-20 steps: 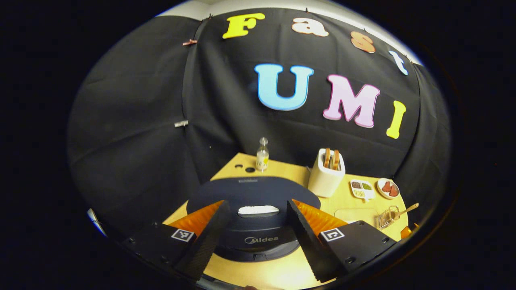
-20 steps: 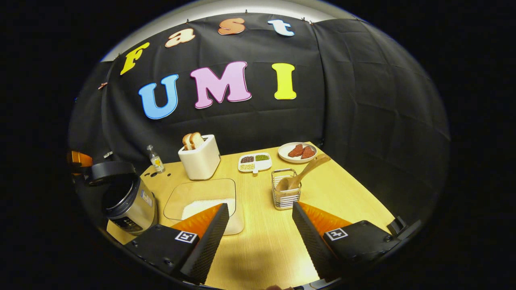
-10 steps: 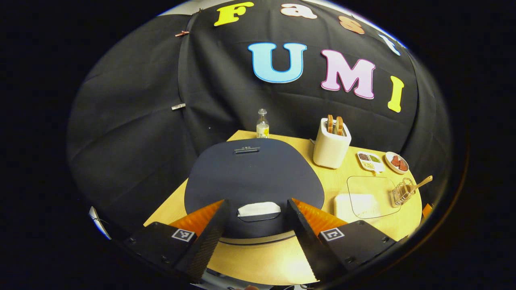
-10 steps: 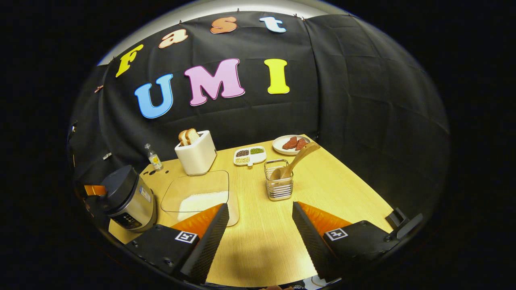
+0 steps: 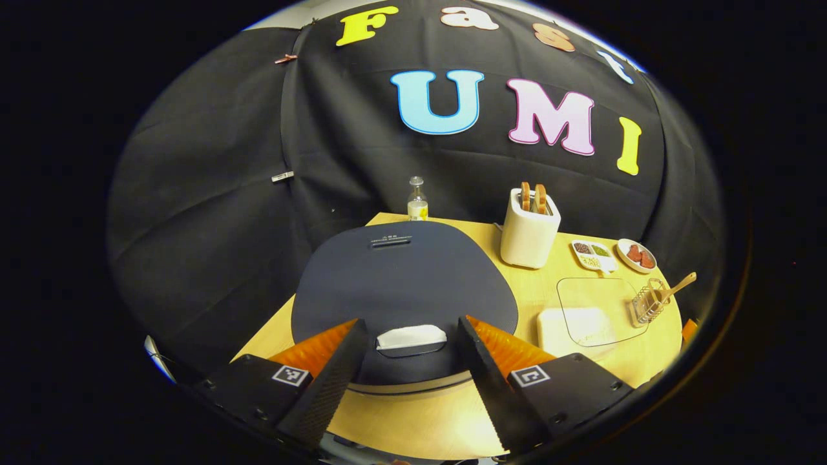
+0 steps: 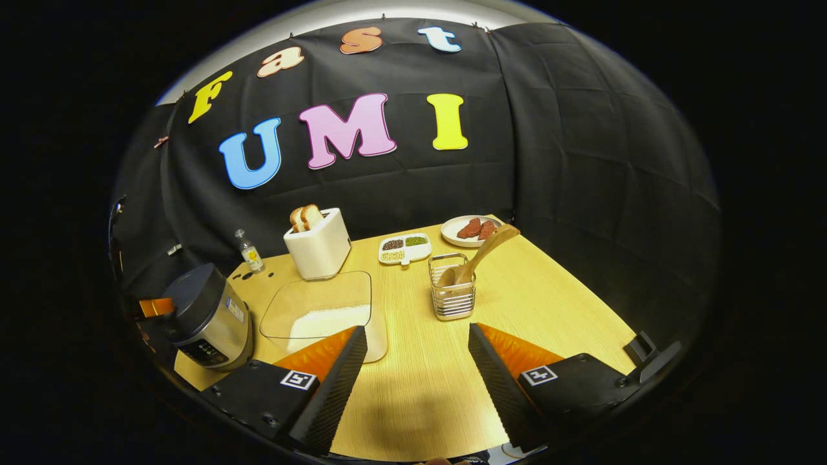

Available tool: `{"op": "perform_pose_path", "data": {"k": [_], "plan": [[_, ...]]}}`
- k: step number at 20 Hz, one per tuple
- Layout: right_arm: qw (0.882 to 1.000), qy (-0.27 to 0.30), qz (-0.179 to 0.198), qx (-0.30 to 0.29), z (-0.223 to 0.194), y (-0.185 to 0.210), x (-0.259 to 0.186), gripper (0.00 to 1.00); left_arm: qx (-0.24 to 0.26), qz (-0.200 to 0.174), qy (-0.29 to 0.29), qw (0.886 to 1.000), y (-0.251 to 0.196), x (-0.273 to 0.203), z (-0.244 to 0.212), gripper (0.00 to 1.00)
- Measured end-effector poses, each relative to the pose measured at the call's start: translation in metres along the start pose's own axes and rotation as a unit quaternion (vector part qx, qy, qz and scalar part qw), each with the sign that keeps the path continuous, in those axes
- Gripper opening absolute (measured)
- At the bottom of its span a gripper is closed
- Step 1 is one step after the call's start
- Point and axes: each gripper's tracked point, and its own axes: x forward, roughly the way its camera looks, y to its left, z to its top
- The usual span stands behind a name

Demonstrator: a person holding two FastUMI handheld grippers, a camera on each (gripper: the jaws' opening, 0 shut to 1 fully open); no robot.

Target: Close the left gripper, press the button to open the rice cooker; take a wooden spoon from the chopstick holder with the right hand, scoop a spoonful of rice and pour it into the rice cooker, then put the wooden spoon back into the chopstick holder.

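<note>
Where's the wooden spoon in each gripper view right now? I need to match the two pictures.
Left gripper view: the wooden spoon is far right, near the table's edge, leaning out of the wire chopstick holder.
Right gripper view: the wooden spoon is just right of centre, bowl down in the chopstick holder, handle leaning up to the right.
Shared landmark: the white toaster holding bread.

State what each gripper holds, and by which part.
Nothing. The left gripper and the right gripper are both open; the wooden spoon stands in its holder.
</note>
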Motion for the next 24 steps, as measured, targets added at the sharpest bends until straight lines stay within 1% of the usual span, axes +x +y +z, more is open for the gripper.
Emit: {"op": "perform_pose_path", "data": {"k": [2,3,6,8,10,12,13,16,18,20,21,22,23,24], "plan": [[1.000,-0.018,0.003,-0.002,0.016,0.003,-0.001,0.99,-0.002,-0.007,-0.022,1.000,0.000,-0.006,0.010,0.98],[1.000,-0.027,0.005,-0.007,0.024,0.005,-0.002,0.99,-0.006,-0.012,-0.040,0.999,-0.003,-0.013,0.018,0.96],[0.997,-0.067,0.010,-0.026,0.058,0.011,-0.010,0.99,-0.013,-0.032,-0.106,0.994,-0.016,-0.044,0.052,0.96],[0.994,-0.095,0.026,-0.042,0.080,0.020,-0.020,0.99,-0.016,-0.046,-0.153,0.987,-0.026,-0.067,0.077,0.96],[0.991,-0.120,0.030,-0.061,0.099,0.019,-0.032,0.99,-0.026,-0.061,-0.191,0.979,-0.036,-0.089,0.096,0.96],[0.988,-0.136,0.015,-0.078,0.113,0.012,-0.045,0.98,-0.038,-0.065,-0.227,0.971,-0.040,-0.109,0.115,0.96],[0.986,-0.146,0.010,-0.082,0.118,0.008,-0.051,0.98,-0.035,-0.071,-0.243,0.967,-0.046,-0.116,0.122,0.95],[0.987,-0.145,0.017,-0.073,0.121,0.011,-0.070,0.98,0.002,-0.085,-0.241,0.967,-0.063,-0.128,0.120,0.95],[0.988,-0.141,0.011,-0.058,0.124,0.010,-0.080,0.98,0.005,-0.102,-0.240,0.965,-0.075,-0.139,0.119,0.95],[0.990,-0.140,0.001,-0.036,0.127,0.009,-0.084,0.98,0.018,-0.106,-0.240,0.965,-0.078,-0.147,0.118,0.95],[0.990,-0.139,0.002,-0.025,0.128,0.012,-0.086,0.99,0.020,-0.105,-0.237,0.966,-0.079,-0.148,0.114,0.95],[0.990,-0.139,0.004,-0.019,0.128,0.014,-0.087,0.98,0.020,-0.109,-0.237,0.965,-0.082,-0.151,0.113,0.95],[0.990,-0.138,0.004,-0.020,0.126,0.014,-0.086,1.00,0.020,-0.113,-0.238,0.964,-0.088,-0.153,0.114,0.95],[0.990,-0.137,0.004,-0.024,0.126,0.013,-0.086,0.98,0.020,-0.117,-0.238,0.964,-0.091,-0.154,0.113,0.95]]}}
